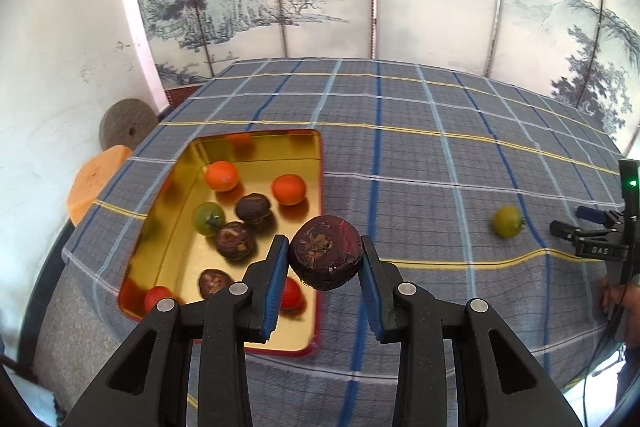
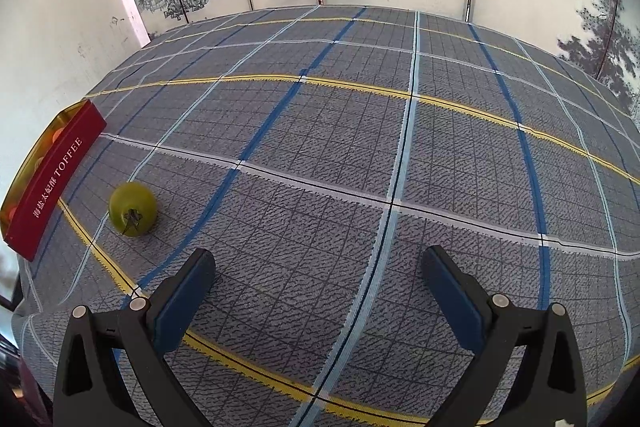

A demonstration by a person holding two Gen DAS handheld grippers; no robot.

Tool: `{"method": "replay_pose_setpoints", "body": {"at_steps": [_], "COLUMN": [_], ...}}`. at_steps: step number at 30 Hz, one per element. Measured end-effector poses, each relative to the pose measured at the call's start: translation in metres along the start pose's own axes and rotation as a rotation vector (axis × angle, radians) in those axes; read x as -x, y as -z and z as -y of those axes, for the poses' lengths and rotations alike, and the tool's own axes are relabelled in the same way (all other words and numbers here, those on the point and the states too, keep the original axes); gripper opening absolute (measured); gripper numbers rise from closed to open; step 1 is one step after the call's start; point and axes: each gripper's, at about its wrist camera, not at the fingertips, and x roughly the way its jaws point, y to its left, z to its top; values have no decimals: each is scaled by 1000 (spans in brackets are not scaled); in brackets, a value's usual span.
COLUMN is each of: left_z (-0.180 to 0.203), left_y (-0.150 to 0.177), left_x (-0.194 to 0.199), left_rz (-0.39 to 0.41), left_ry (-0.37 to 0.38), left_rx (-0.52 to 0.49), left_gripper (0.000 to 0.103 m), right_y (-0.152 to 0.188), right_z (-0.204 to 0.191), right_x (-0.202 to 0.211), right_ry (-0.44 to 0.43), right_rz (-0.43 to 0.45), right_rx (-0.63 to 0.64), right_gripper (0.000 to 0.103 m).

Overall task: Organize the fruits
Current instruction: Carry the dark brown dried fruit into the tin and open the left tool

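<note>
Our left gripper [image 1: 325, 254] is clamped on a dark purple-brown fruit [image 1: 325, 251], its blue pads pressed against both sides, and we carry it in the air over the right-hand rim of the gold tin [image 1: 256, 147]. Our right gripper [image 2: 318, 293] stands wide apart with nothing between its pads, hanging over bare checked cloth [image 2: 400, 131].

Most of the sorting looks done to us. Inside the tin we can count two orange fruits [image 1: 221, 175], three more dark fruits [image 1: 253, 207] like the one we hold, a green tomato [image 1: 208, 218], and two red tomatoes [image 1: 157, 297] near the closer end, one of them partly hidden behind our left pad. Some of the orange and red patches on the tin's walls are only reflections, so the count is rough.

Out on the cloth we see just one piece left: a second green tomato [image 2: 133, 209], lying on its own just to the right of the tin's red side, the one lettered TOFFEE [image 2: 56, 183]. It sits ahead of and to the left of our open right gripper, near but not between the pads.

So, as we judge it, two steps are left: drop the dark fruit into the tin, where free floor shows below it, then fetch the green tomato. Nothing else on the table appears to need moving.
</note>
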Motion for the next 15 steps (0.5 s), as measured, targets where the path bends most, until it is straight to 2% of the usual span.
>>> {"method": "replay_pose_setpoints", "body": {"at_steps": [15], "left_z": [-53], "left_y": [14], "left_x": [-22], "left_rz": [-22], "left_ry": [-100], "left_rx": [79], "left_gripper": [36], "right_y": [0], "right_z": [-1], "right_x": [-2], "right_ry": [12], "right_rz": [-4], "right_rx": [7], "right_gripper": [102]}}
